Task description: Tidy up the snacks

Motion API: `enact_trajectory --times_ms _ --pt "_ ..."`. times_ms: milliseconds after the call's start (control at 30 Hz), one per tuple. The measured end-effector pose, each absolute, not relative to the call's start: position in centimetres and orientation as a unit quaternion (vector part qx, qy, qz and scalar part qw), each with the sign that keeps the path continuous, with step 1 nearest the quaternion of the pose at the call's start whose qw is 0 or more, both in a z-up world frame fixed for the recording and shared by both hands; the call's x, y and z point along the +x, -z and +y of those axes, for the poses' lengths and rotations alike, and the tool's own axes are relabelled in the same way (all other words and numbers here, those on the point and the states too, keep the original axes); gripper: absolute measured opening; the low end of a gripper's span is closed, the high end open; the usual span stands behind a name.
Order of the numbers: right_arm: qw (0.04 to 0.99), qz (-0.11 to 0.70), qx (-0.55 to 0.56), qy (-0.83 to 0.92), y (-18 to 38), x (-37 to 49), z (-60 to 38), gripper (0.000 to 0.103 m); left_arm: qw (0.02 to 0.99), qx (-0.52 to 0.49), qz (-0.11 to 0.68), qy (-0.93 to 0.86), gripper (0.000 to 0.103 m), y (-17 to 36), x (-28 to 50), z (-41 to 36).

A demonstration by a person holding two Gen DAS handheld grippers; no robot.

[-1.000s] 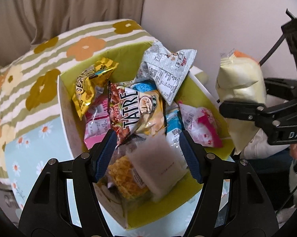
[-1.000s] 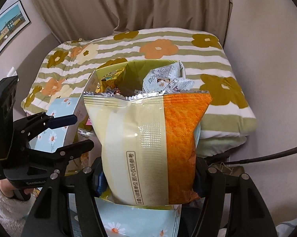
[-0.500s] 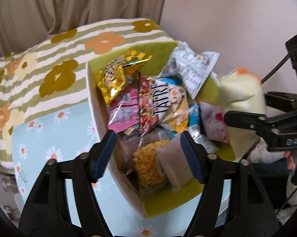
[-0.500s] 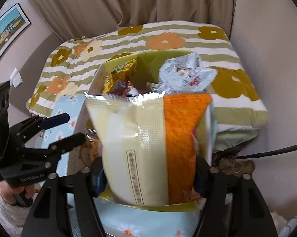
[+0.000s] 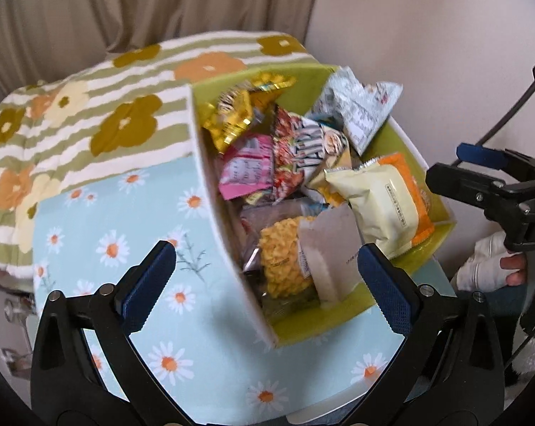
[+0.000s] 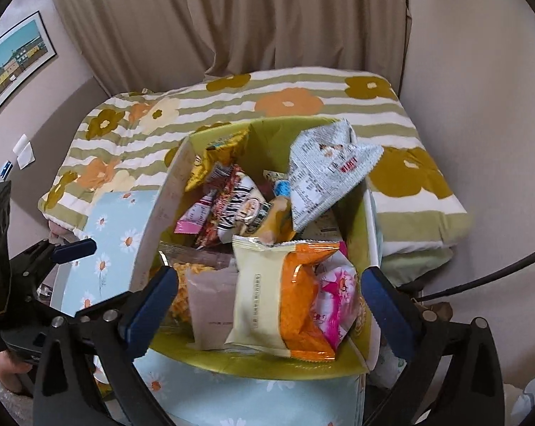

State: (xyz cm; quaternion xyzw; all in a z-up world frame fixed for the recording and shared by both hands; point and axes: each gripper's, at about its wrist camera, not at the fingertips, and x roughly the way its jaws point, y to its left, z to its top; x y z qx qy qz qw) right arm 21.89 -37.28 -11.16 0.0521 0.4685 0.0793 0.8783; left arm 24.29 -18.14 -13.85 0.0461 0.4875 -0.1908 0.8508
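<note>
A green-lined box [image 5: 402, 149] [image 6: 356, 248] holds several snack packets. A cream and orange packet [image 5: 381, 206] [image 6: 285, 298] lies loose on top of the pile at the box's near right. A clear bag of yellow puffs [image 5: 285, 259] and a pale paper packet [image 5: 331, 255] lie at the near end. A silver packet [image 6: 324, 174] leans at the far right. My left gripper [image 5: 267, 284] is open and empty above the box's left wall. My right gripper [image 6: 271, 301] is open and empty, its fingers on either side of the cream and orange packet without touching it.
The box stands on a small table with a light blue daisy cloth [image 5: 125, 241] [image 6: 114, 220]. A striped flower-print quilt [image 5: 90, 120] [image 6: 303, 106] lies behind. A wall [image 5: 427, 35] is close on the right, curtains [image 6: 267, 17] behind.
My right gripper has opened and let go of the cream and orange packet, which now lies in the box. My left gripper has swung left and backed off from the box.
</note>
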Motion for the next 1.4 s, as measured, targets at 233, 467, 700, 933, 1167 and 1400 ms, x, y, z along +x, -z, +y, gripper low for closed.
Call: enact_trajectory --times_ms 233,467,700,933,1167,1400 --pt "0.908 0.407 0.052 -0.080 5.8 17.9 -35.0 0.102 0.902 0.026 0.407 0.142 0.102 6.9 19.3 -13.6" --pt "0.939 0.337 0.036 -0.053 0.8 12.2 -31.6 0.102 0.947 0.008 0.308 0.097 0.102 0.6 12.9 -8.7" --pt "0.957 0.288 0.022 -0.026 -1.0 6.7 -28.0 0.102 0.963 0.005 0.260 0.067 0.102 -1.4 7.6 -4.4" --pt "0.965 0.260 0.027 0.004 -0.5 3.3 -26.8 0.102 0.965 -0.020 0.250 0.073 0.102 -1.3 4.3 -2.3" --pt "0.967 0.254 0.022 0.023 -0.5 2.3 -26.4 0.102 0.968 -0.008 0.238 0.079 0.102 -1.8 2.8 -2.1" --pt "0.967 0.253 0.020 0.022 -0.7 2.0 -26.1 0.102 0.969 -0.001 0.234 0.081 0.102 -2.0 2.4 -2.4"
